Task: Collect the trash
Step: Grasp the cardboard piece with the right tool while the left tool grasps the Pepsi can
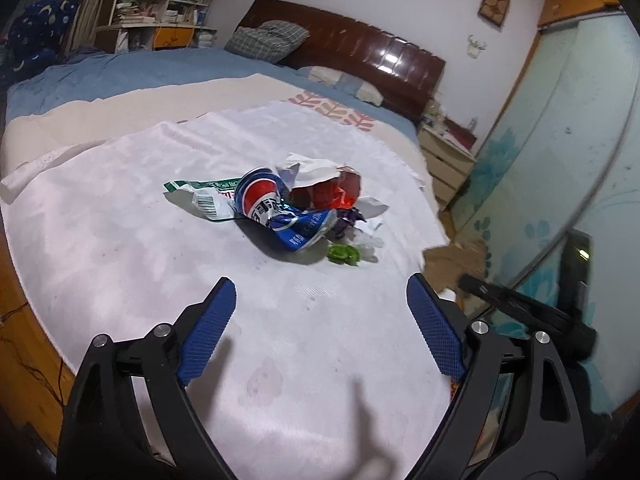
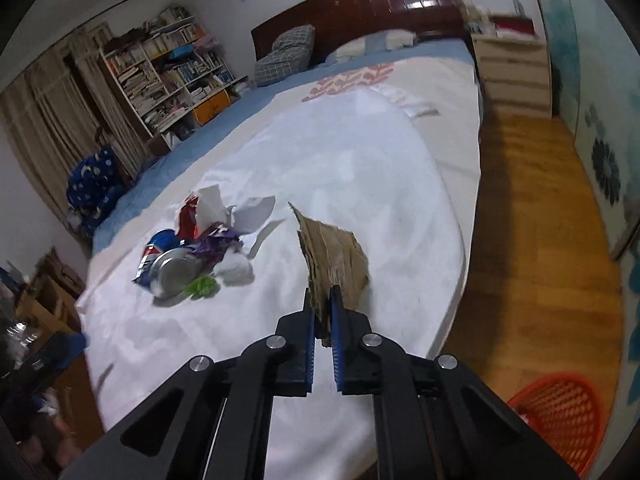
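the right gripper (image 2: 322, 296) is seen clenched on a torn piece of brown cardboard (image 2: 334, 252), whose lower edge is pinched between the blue pads while the rest stands up above the white cloth (image 2: 360, 168). the left gripper (image 1: 320, 300) is seen released, its jaws spread wide with nothing between them, held over the near part of the same cloth.

beyond the left gripper, a small heap of trash is found on the cloth. a crushed blue, red and white can (image 1: 276, 208) lies at its middle, touching a green and white wrapper (image 1: 204, 196) on its left. a red packet (image 1: 340, 192) and crumpled white paper (image 1: 312, 168) lie just behind the can, a purple wrapper (image 1: 348, 220) beside it, and a small green scrap (image 1: 340, 254) in front.

the cloth is spread over a bed with a blue sheet (image 1: 132, 72) and a dark wooden headboard (image 1: 360, 48). a red mesh basket (image 2: 560, 420) is seen on the wooden floor (image 2: 532, 220) beside the bed, well apart from the heap. a bookshelf (image 2: 168, 72) stands by the far wall.
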Motion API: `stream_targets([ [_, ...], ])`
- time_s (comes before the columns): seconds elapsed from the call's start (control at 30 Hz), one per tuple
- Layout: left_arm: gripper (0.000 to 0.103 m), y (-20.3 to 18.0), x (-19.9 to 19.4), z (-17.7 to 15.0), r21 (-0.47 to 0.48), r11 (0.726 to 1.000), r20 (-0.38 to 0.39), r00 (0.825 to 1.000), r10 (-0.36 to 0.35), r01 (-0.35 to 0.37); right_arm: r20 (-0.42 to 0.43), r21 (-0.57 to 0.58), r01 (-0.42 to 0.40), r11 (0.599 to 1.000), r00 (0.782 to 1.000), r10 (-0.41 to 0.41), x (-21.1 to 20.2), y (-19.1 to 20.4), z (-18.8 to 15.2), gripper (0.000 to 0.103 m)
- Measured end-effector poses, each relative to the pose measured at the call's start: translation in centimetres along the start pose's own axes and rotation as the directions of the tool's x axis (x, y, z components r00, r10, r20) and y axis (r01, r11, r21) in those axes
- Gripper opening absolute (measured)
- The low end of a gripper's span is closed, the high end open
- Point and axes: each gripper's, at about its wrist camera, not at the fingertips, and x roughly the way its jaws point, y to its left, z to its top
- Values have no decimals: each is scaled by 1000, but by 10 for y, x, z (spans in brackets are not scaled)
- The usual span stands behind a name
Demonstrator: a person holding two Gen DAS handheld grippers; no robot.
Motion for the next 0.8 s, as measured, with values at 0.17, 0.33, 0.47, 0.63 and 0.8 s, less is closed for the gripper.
stream_targets([
  [0.17,88,10,22,14,-96,995,-40,999,-24,20,6,1,-65,998,998,65,-19,3,-10,7],
  [0.33,92,33,39,26,-289,955,-3,998,-68,64,-15,-12,-85,996,996,85,-10,8,-20,7],
  [0.47,92,30,63,32,-306,952,-47,999,-20,5,-17,-27,-89,996,996,88,-9,12,-18,7],
  [0.63,92,37,87,46,-309,951,-65,998,5,-25,-30,-110,-84,990,996,81,-5,12,-15,7],
  [0.8,41,41,106,46,-326,945,-119,993,-7,-33,-59,-76,-86,993,995,81,4,-4,-11,7],
])
